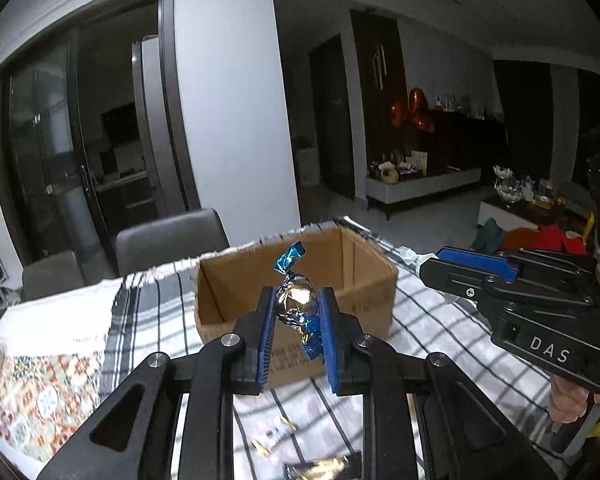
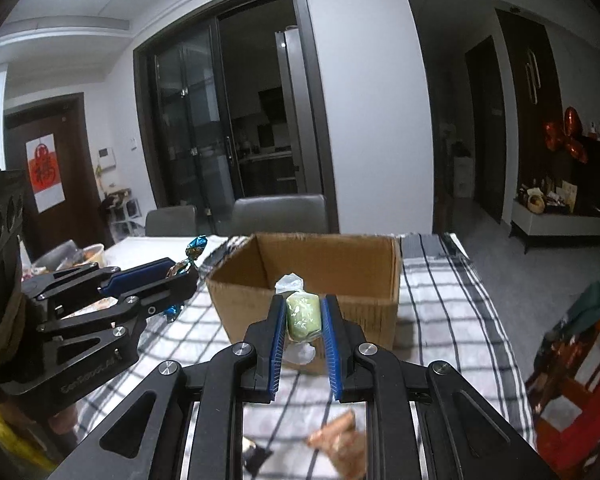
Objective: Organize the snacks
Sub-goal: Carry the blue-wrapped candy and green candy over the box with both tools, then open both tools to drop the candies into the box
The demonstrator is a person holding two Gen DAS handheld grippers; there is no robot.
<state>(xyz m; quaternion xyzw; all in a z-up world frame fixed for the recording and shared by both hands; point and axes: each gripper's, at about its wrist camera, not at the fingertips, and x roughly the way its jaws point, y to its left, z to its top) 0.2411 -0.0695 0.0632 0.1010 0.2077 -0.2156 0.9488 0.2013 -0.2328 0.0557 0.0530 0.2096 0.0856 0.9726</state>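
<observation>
My left gripper is shut on a candy in blue and gold foil, held upright above the table in front of an open cardboard box. My right gripper is shut on a pale green candy in clear wrap, also raised just before the box. In the left wrist view the right gripper reaches in from the right, beside the box. The right wrist view shows the left gripper at the left with its blue candy sticking up.
The box stands on a black-and-white checked cloth over the table. Loose wrapped snacks and a dark packet lie on the cloth below the grippers. Two grey chairs stand behind the table. A bowl sits at far left.
</observation>
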